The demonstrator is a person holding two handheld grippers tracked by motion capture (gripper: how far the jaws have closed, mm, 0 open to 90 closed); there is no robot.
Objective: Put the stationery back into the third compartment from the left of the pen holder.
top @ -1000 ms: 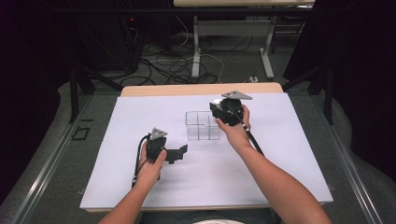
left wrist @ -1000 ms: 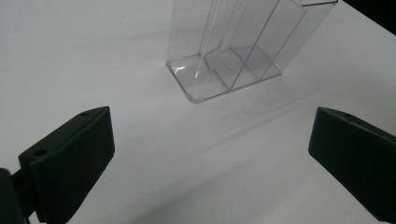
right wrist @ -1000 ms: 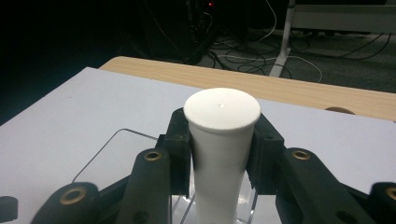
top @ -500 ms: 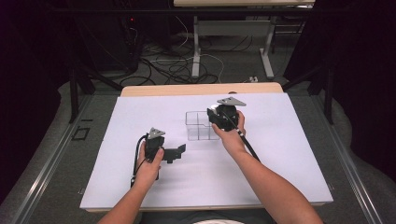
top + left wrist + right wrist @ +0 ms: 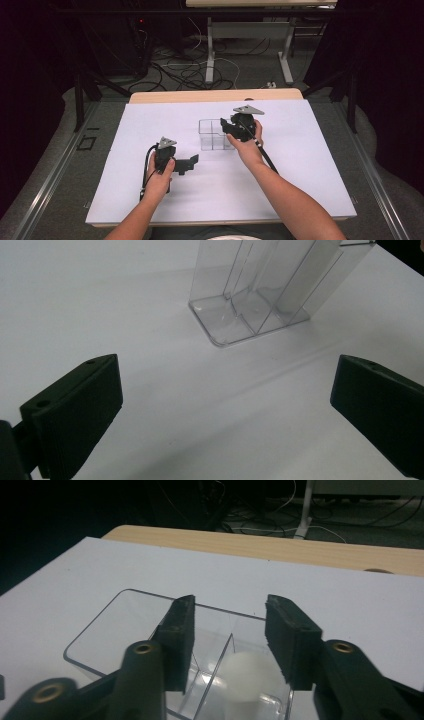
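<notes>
A wooden worktop [image 5: 215, 95] carries a large white sheet [image 5: 300, 170] that covers nearly all of it. Near the middle of the sheet stands a clear box [image 5: 212, 134] with thin inner walls that split it into compartments. In the right tool's view a white ball [image 5: 248, 676] lies blurred in one compartment, just right of a divider and below the gap between the jaws.

The right tool [image 5: 231, 129] hovers at the box's right side, held in the right hand [image 5: 246, 146]. Its jaws have just been opening; they stand partly apart above the box, gripping nothing, with the ball loose beneath them.

The left tool [image 5: 190, 164] rests low on the sheet, near the box but apart from it, held in the left hand [image 5: 160, 179]. Its jaws stand wide apart and empty, pointing towards the box.
</notes>
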